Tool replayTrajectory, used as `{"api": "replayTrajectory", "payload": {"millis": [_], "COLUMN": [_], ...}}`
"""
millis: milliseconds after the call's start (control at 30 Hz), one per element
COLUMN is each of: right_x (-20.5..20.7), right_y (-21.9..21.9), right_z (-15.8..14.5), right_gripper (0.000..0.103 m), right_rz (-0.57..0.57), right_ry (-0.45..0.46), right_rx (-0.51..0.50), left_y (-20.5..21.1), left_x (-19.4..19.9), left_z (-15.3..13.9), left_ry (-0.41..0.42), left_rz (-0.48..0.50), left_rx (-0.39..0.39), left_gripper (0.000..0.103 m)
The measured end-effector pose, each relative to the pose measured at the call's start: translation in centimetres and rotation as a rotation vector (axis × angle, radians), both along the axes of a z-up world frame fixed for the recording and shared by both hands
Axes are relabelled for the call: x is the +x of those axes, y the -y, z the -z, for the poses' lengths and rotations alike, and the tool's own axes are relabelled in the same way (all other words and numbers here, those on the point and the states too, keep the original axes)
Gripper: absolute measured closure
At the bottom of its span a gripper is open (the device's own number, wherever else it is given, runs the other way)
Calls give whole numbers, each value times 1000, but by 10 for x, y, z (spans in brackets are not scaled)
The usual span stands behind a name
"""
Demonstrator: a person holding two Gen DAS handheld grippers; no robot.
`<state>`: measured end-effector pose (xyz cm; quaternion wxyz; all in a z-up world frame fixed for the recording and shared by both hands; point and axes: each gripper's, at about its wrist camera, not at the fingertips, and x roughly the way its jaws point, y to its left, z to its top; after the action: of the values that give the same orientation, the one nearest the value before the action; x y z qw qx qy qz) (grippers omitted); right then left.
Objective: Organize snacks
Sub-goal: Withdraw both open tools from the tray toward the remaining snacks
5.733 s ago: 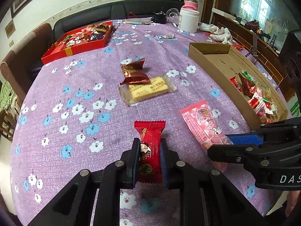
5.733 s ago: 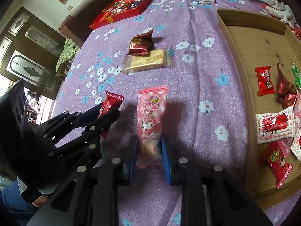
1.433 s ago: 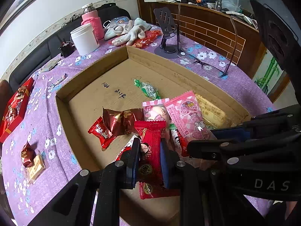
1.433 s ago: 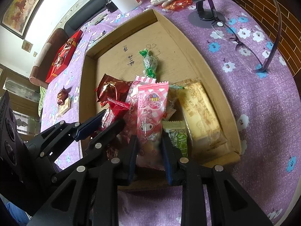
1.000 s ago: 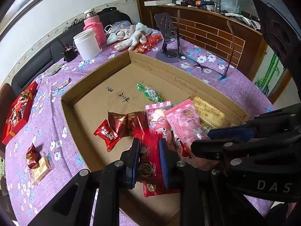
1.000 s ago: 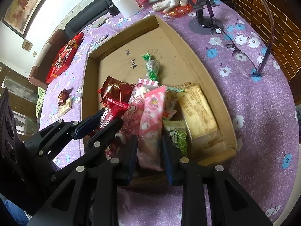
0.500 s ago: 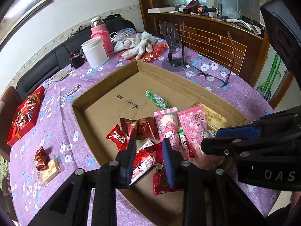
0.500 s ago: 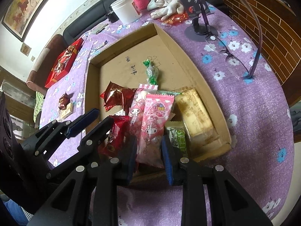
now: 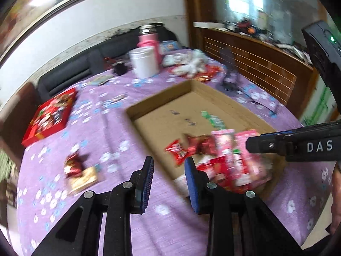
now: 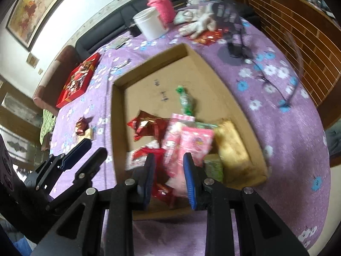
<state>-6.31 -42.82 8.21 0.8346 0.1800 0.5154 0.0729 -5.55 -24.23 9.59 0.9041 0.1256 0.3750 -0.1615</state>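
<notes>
Snacks left on the worktop (image 9: pixel 119 192): swing the empty, parted left tool (image 9: pixel 168 179) toward the maroon candy (image 9: pixel 73 165); right tool (image 10: pixel 168 177) hangs parted, empty, over the cardboard box (image 10: pixel 116 115).

Matt brown cardboard box (image 10: pixel 231 98), glossy foil snack wrappers (image 10: pixel 147 125), purple floral cloth tablecloth (image 9: pixel 119 132), matt black plastic tongs (image 9: pixel 169 170)

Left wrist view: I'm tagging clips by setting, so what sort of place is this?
Probably a home living or dining room: a dark sofa behind the purple floral tablecloth, a framed picture, and a wooden sideboard.
</notes>
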Motion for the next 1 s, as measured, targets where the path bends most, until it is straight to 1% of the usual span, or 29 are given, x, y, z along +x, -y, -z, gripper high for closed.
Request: {"api": "replayTrajectory", "payload": {"millis": [67,133,167,333,433,500,667,833,900,933,1000], "right_x": [7,15,21,40,49,57,89,136,148,155,166], "right_y": [-17,-38,-52,-121,-167,-192,-235,-258,-263,-264,-265], "right_z": [-2,-2,-2,0,5,10,25,37,40,44,51], "right_gripper": [72,72,72,72,68,67,66,66,66,66,66], "right_rz": [-46,-98,-132,-286,-376,-426,-440,-374,-361,-341,-305], "right_ry": [-1,-5,-8,-22,-50,-60,-87,-48,-36,-44,-64], "right_rx": [2,7,11,26,32,29,4,-98,-121,-133,-125], "left_y": [-24,-46,-63,-126,-168,-187,-236,-278,-292,-298,-313], "left_x": [-1,-3,-7,-27,-46,-57,-93,-130,-143,-148,-160], "left_z": [0,2,3,9,10,10,5,3,1,1,2], "left_ry": [-3,-6,-5,-19,-25,-24,-3,13,18,22,25], "left_rz": [-63,-118,-163,-325,-438,-486,-607,-711,-746,-760,-801], "left_rx": [-6,-6,-3,1,-17,-25,-31,-19,-19,-16,-20], "left_gripper": [72,72,72,72,72,72,72,72,72,72,72]}}
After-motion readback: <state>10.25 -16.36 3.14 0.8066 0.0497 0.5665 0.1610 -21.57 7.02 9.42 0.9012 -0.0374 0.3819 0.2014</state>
